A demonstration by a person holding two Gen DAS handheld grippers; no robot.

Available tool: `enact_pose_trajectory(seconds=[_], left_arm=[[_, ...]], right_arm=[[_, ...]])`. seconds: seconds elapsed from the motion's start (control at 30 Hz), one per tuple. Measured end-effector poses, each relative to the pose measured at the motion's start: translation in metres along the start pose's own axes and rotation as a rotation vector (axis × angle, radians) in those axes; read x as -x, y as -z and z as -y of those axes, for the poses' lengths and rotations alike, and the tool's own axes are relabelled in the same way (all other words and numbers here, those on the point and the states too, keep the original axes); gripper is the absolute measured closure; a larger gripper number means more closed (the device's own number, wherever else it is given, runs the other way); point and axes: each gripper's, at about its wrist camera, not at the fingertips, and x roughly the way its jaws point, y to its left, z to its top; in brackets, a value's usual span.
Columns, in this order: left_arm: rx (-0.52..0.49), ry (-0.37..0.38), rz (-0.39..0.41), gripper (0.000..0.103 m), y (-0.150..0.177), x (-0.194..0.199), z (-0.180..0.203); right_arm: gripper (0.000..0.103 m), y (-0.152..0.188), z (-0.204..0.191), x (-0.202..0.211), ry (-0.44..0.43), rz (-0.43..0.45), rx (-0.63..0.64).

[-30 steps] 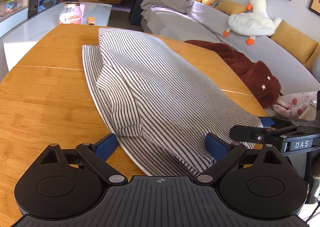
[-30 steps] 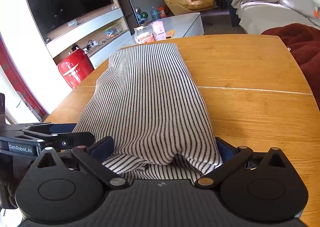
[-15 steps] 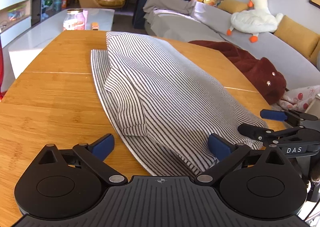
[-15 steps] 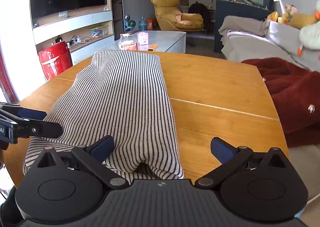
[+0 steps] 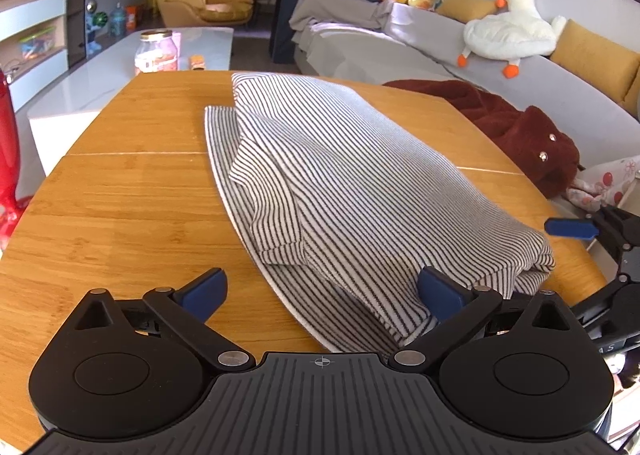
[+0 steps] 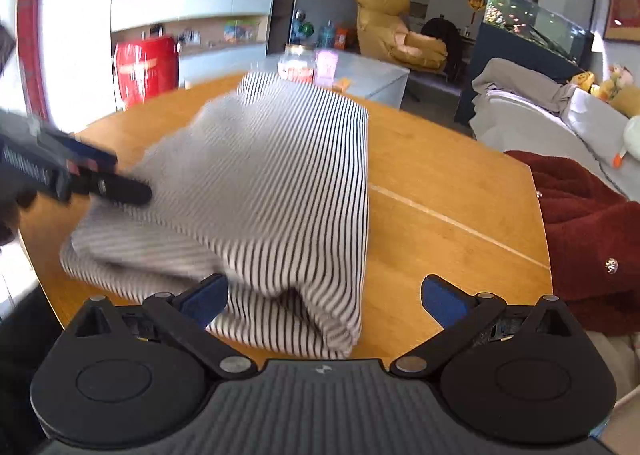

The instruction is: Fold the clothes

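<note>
A black-and-white striped garment [image 5: 340, 175] lies folded lengthwise on the round wooden table [image 5: 120, 195], its near end bunched at the front edge. My left gripper [image 5: 320, 291] is open; that near end lies loosely between its blue pads, the cloth resting against the right pad. My right gripper [image 6: 324, 297] is open too, with the garment's [image 6: 280, 183] near right corner by its left pad and bare table under the rest of the gap. One of its blue fingers [image 5: 568, 229] shows at the far right of the left wrist view. The right wrist view is blurred.
A dark red fleece garment [image 5: 512, 131] lies over the table's right side, with a patterned cloth [image 5: 600, 183] beside it. Behind it runs a grey sofa [image 5: 440, 55] holding a white duck plush [image 5: 508, 27]. A jar [image 5: 156, 55] stands on a white coffee table beyond the far edge.
My right gripper slid right along the table edge and rolled, so the garment's end no longer fills its gap. The left gripper's jaws widened slightly and it barely moved.
</note>
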Motion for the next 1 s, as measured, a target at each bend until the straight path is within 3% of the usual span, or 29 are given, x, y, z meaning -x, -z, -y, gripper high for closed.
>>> enact_pose_trajectory(seconds=[0.07,0.23,0.33,0.4,0.5,0.57,0.67,0.73,0.77,0.87,1.0], left_arm=[[-0.015,-0.013,0.002,0.000,0.004,0.005,-0.001],[-0.039,-0.045,0.005,0.000,0.008,0.016,-0.003],[-0.039,-0.050,0.008,0.000,0.010,0.019,-0.003],[-0.046,-0.053,0.017,0.000,0.011,0.023,-0.003],[-0.067,-0.054,0.033,0.000,0.011,0.034,-0.003],[-0.081,-0.061,0.034,0.000,0.012,0.041,-0.006],[-0.072,-0.089,0.023,0.000,0.013,0.043,-0.013],[-0.060,-0.100,0.019,0.000,0.014,0.043,-0.017],[-0.054,-0.100,0.019,0.000,0.014,0.042,-0.018],[-0.050,-0.085,0.030,0.000,0.013,0.044,-0.019],[-0.067,-0.066,0.039,0.000,0.013,0.050,-0.015]], right_arm=[[0.000,0.001,-0.002,0.004,-0.006,0.000,0.011],[0.000,-0.018,0.017,0.033,-0.141,0.117,-0.087],[0.000,-0.028,0.024,0.034,-0.109,0.160,-0.129],[0.000,-0.030,0.026,0.021,-0.059,0.138,-0.122],[0.000,-0.018,0.023,-0.007,-0.043,0.019,-0.076],[0.000,-0.015,0.021,-0.008,-0.039,0.014,-0.067],[0.009,-0.021,0.012,0.015,-0.053,0.097,0.023],[0.026,-0.023,0.000,0.031,-0.138,0.139,0.105],[0.028,-0.023,-0.009,0.036,-0.190,0.147,0.155],[0.028,-0.016,-0.041,0.039,-0.260,0.154,0.330],[0.028,-0.007,-0.074,0.029,-0.231,0.152,0.512]])
